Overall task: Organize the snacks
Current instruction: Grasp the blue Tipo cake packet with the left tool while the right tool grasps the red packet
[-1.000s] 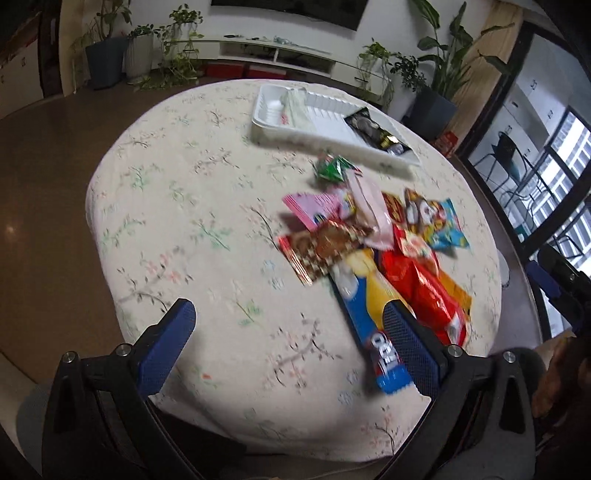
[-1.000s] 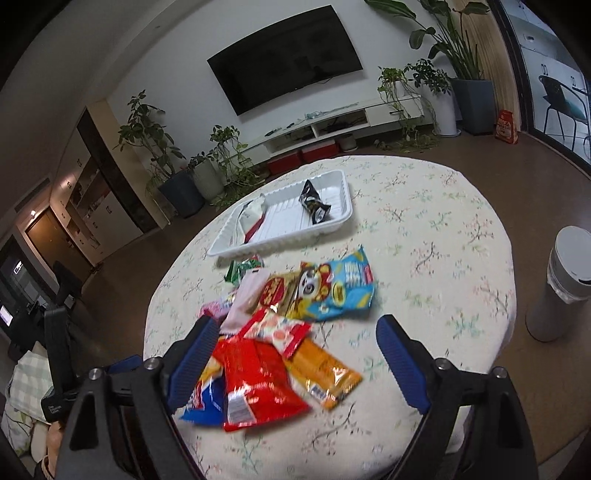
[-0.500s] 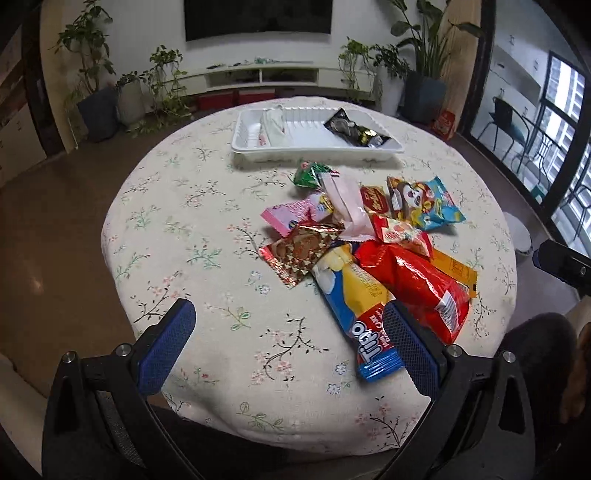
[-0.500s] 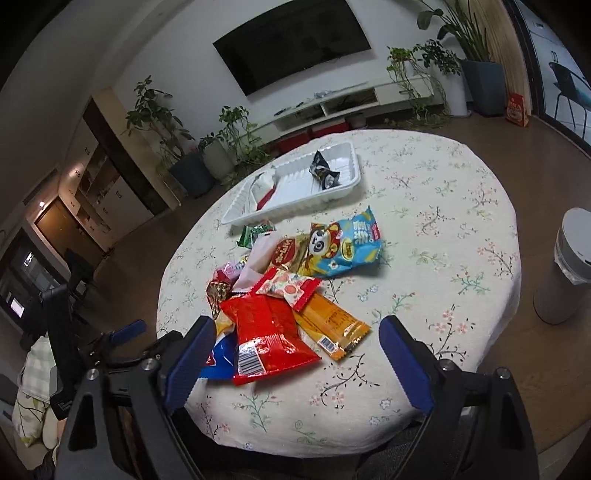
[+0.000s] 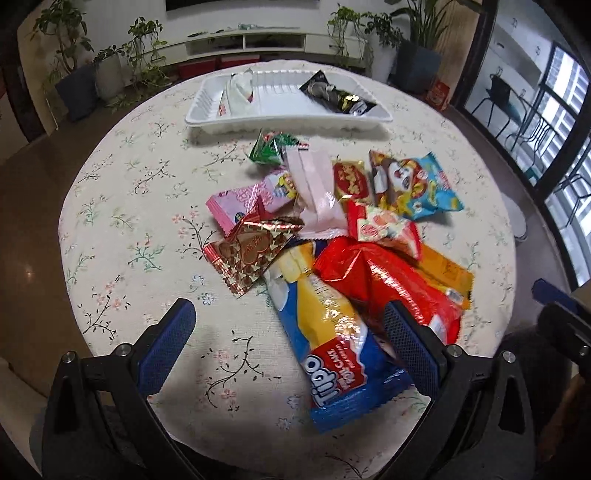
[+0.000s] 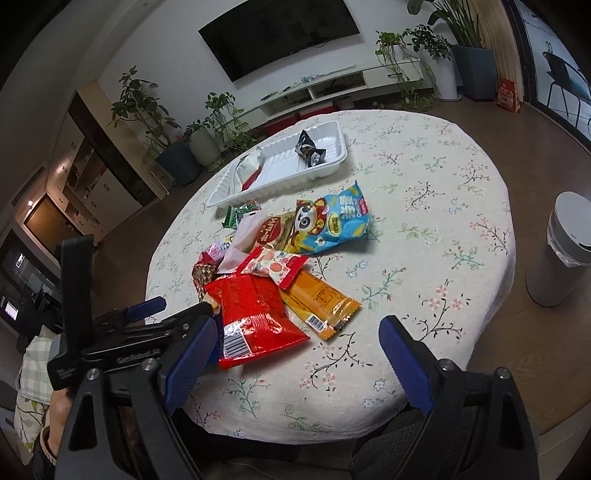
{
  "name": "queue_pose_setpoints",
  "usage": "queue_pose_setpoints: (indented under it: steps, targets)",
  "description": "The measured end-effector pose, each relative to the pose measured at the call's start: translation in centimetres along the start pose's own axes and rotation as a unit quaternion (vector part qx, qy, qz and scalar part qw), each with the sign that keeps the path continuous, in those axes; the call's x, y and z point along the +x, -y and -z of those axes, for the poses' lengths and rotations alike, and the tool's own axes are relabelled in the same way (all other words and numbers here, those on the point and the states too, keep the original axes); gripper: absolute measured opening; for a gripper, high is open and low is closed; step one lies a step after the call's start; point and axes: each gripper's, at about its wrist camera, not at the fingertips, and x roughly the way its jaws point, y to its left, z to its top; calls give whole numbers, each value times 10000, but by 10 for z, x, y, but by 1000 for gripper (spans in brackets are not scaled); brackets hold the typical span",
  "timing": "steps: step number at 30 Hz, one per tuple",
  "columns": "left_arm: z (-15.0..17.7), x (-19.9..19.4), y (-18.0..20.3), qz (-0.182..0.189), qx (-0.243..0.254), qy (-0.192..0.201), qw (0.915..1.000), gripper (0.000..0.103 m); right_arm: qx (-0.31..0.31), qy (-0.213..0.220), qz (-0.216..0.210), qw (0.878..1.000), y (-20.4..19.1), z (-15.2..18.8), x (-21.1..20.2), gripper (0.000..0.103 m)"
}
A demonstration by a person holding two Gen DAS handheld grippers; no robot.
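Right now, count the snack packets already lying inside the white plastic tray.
2. In the white plastic tray, a white packet lies at the left end and a black crinkled packet toward the right end. Nothing else shows inside, though something flat could be hidden.

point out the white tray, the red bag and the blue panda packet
white tray (image 5: 207, 107), left wrist view, bare left wall.
red bag (image 6: 255, 306), right wrist view, middle of its face.
blue panda packet (image 6: 332, 221), right wrist view, centre.

Round desk (image 6: 424, 206) with floral cloth. Black TV (image 6: 280, 33) on white wall, low white media shelf (image 6: 354, 79) under it with red boxes below. Potted plants left (image 6: 147, 110) and right (image 6: 465, 40) of the shelf. White lidded bin (image 6: 561, 251) on brown floor beside desk. Red bag (image 6: 509, 94) by the window, dark chair (image 5: 513, 92) beyond.
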Motion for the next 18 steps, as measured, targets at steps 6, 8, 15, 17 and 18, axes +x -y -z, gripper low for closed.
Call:
queue_pose_setpoints:
  steps: [6, 8, 15, 17, 18]
  targets:
    - [9, 17, -20, -185, -172, -177, 9995, 102, -199, 0, 52, 9998, -6, -1, 1, 92]
    - [8, 19, -26, -208, -177, -204, 9994, 102, -308, -29, 66, 9995, -11, -3, 5, 92]
    - [-7, 24, -26, -100, 168, -275, 9994, 100, -1108, -450, 267, 9925, -35, -13, 34, 85]
    - [-11, 28, -24, 13, 305, -339, 9990, 85, -1126, -595, 201, 9917, -36, -17, 41, 83]
    - [-12, 30, -24, 93, 360, -412, 9985, 73, -1133, -648, 174, 9913, -36, -18, 43, 83]
